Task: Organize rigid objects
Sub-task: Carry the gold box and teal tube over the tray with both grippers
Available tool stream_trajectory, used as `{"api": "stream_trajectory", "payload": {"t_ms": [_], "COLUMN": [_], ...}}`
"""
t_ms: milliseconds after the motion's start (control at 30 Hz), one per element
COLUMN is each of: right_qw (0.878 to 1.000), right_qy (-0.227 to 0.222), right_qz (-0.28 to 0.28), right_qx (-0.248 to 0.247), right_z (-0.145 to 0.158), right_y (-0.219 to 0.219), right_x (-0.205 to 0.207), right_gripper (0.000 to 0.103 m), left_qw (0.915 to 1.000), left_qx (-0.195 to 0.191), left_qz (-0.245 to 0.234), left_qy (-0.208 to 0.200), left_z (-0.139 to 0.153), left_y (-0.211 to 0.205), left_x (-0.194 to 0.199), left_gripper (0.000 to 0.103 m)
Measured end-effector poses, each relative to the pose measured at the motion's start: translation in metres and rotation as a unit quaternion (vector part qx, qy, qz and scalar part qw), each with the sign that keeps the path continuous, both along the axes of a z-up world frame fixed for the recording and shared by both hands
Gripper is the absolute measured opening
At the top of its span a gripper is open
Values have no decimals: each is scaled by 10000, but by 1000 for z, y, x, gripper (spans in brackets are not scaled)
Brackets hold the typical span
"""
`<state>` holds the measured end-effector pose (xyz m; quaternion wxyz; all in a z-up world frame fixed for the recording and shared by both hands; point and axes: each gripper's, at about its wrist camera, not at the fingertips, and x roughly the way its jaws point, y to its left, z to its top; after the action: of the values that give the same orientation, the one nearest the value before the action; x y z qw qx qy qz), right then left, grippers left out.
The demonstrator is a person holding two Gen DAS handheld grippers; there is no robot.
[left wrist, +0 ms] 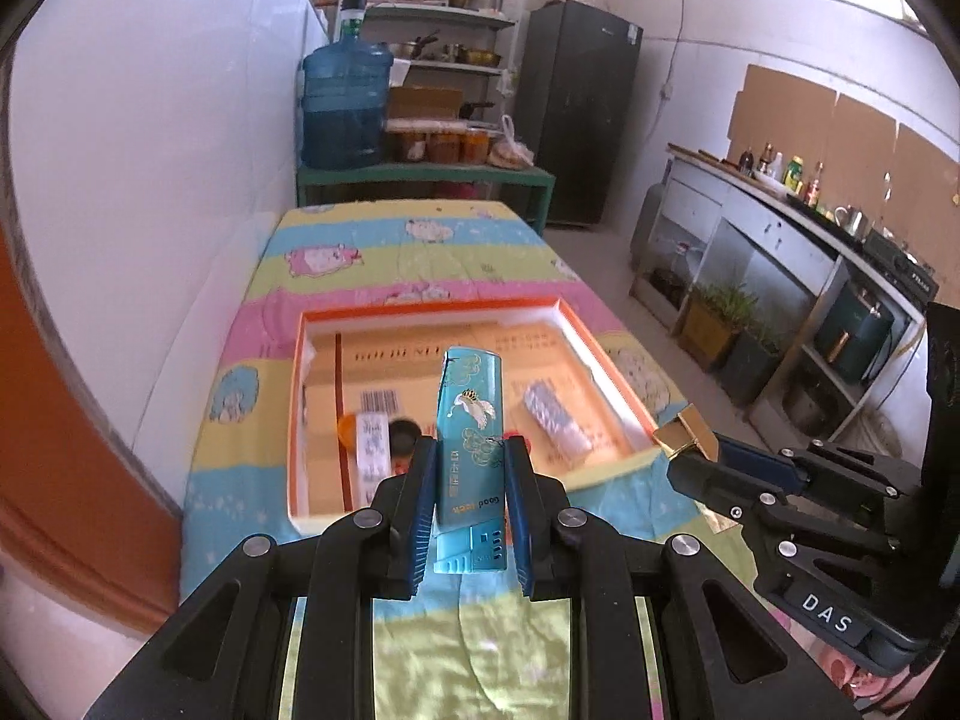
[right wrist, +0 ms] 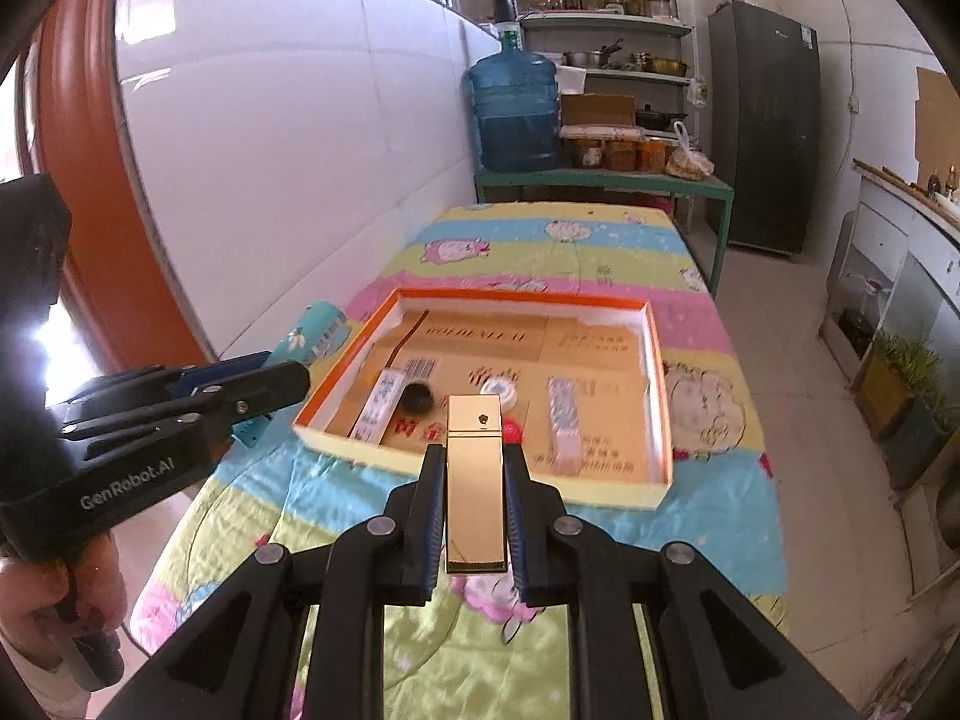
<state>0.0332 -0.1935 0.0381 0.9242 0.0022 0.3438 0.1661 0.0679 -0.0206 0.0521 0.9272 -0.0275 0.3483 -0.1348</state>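
My left gripper [left wrist: 470, 456] is shut on a teal lighter-shaped box [left wrist: 471, 420] with a crane print, held above the near edge of the orange-rimmed cardboard tray [left wrist: 420, 309]. My right gripper [right wrist: 474, 459] is shut on a gold rectangular case [right wrist: 475, 480], raised over the tray's [right wrist: 522, 294] near wall. In the tray lie a white-blue patterned stick [right wrist: 378, 402], a black round lid [right wrist: 417, 396], a white round tin [right wrist: 499, 390] and a silver-blue blister strip [right wrist: 564, 420]. The right gripper with the gold case [left wrist: 687, 429] shows at the right of the left wrist view; the left gripper [right wrist: 282, 381] with the teal box [right wrist: 315, 330] shows at the left of the right wrist view.
The tray sits on a table under a pastel cartoon-print quilt [right wrist: 540, 246]. A white wall [right wrist: 270, 150] runs along the left. Behind the table stand a green bench [right wrist: 600, 183] with a blue water jug [right wrist: 516, 114] and jars, shelves and a dark fridge [right wrist: 762, 126]. A person's hand [right wrist: 36, 594] grips the left handle.
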Motion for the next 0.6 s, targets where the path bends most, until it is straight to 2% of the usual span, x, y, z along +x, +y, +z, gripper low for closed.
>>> {"api": "stream_trajectory", "payload": {"t_ms": [300, 600], "right_qw": [9995, 9990], "right_qy": [-244, -130], "right_qz": [-170, -417], "right_qx": [-65, -136], "right_z": [25, 17], "right_y": [-11, -26], "right_x": [38, 91], "right_gripper": [18, 18], "left_qw": [9998, 9993], "left_qx": [-104, -204], "left_qz": [127, 286], "left_qy": [-83, 106], "left_z": [20, 6], "left_y": [-1, -5], "left_x": [42, 85], "left_gripper": [22, 22]}}
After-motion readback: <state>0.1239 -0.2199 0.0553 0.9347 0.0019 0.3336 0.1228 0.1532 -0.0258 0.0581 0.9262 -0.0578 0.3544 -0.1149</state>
